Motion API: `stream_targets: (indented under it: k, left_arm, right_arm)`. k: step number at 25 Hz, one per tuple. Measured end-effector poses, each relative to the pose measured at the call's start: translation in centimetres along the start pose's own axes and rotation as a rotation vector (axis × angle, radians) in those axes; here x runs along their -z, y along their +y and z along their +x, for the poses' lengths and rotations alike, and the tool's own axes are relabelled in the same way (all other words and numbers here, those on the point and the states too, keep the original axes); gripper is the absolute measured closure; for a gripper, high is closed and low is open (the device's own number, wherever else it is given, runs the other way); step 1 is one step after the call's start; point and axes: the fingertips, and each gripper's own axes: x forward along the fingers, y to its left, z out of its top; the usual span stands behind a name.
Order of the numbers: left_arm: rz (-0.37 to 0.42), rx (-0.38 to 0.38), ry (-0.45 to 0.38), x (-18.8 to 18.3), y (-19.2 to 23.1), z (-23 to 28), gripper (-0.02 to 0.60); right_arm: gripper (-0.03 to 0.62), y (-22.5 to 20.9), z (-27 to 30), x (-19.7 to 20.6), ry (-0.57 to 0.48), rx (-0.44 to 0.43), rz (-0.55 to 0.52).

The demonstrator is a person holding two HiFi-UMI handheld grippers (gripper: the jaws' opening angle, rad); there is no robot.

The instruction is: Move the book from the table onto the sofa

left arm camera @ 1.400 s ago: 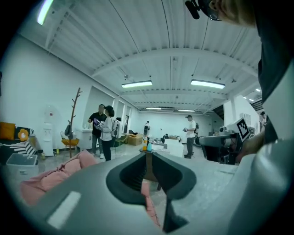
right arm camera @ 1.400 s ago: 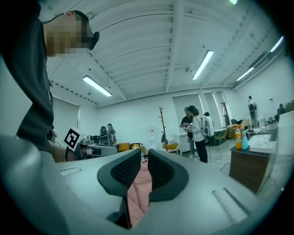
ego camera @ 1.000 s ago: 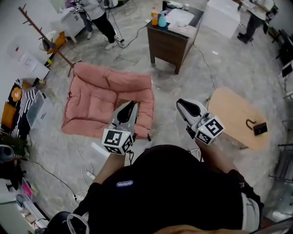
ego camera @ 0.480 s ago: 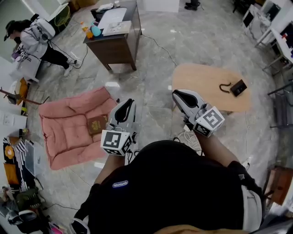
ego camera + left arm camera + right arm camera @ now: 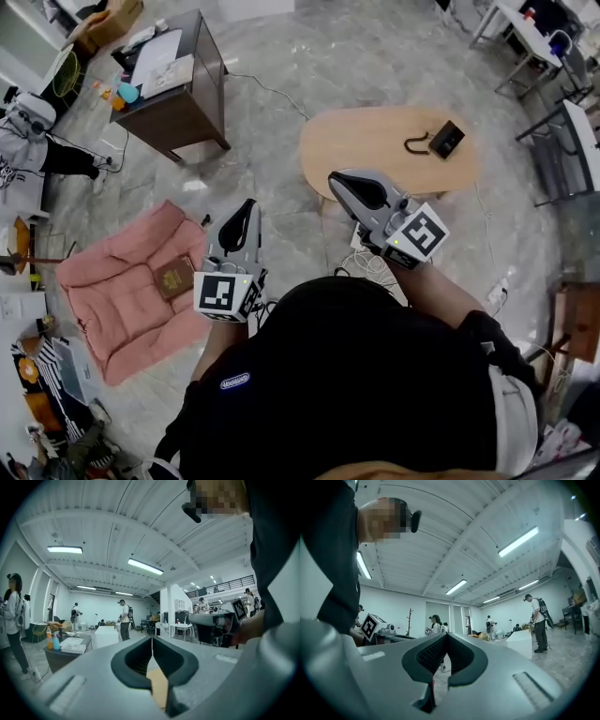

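1. Sofa [image 5: 103, 309]: a pink padded floor cushion lying low to the left of the left gripper [image 5: 247, 204]. In the head view its near edge is just beside that gripper. The book is already on it, so I judge the placing step to be done.
2. Oval table [image 5: 375, 150]: pale wood, straight ahead of the right gripper [image 5: 337, 178] and reaching off to its right. No book shows on it, which fits a finished transfer.
3. Dark desk [image 5: 178, 103]: farther out, ahead and to the left of the left gripper, well apart from both. Papers and small bottles lie on top.
4. Grippers: both are held about level at chest height, side by side and apart from each other.
   - The left gripper's jaws meet at the tips with nothing between them.
   - The right gripper's jaws have just been closing. They now stand together, also with nothing between them.
5. Book [image 5: 174, 278]: brown, flat on the sofa's padding near its right side. It sits left of the left gripper and below it, touched by neither gripper.
6. Black box [image 5: 447, 140] with a curled cable [image 5: 415, 143]: on the far right part of the oval table, well to the right of the right gripper.

What comes next seems to call for no grasp. The person need only check that the book lies steady and keep both grippers clear of it.
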Motion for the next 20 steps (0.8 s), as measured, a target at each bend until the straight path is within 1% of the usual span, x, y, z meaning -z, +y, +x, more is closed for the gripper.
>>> stream_targets:
  k: [3, 7, 14, 20]
  left_arm:
    - [0.021, 0.015, 0.001, -0.5, 0.1, -0.2, 0.575]
    - [0.047, 0.032, -0.004, -0.8, 0.4, -0.7, 0.578]
    - [0.027, 0.041, 0.020, -0.7, 0.0, -1.5, 0.578]
    - [0.026, 0.043, 0.030, 0.0, 0.5, -2.5, 0.578]
  right_arm:
    - [0.565, 0.6, -0.1, -0.9, -0.034, 0.019, -0.010]
    - [0.565, 1.9, -0.5, -1.0, -0.037, 0.027, -0.004]
    - [0.565, 2.7, -1.3, -0.4, -0.001, 0.054, -0.023]
    - [0.565, 3.5, -0.5, -0.2, 0.011, 0.046, -0.030]
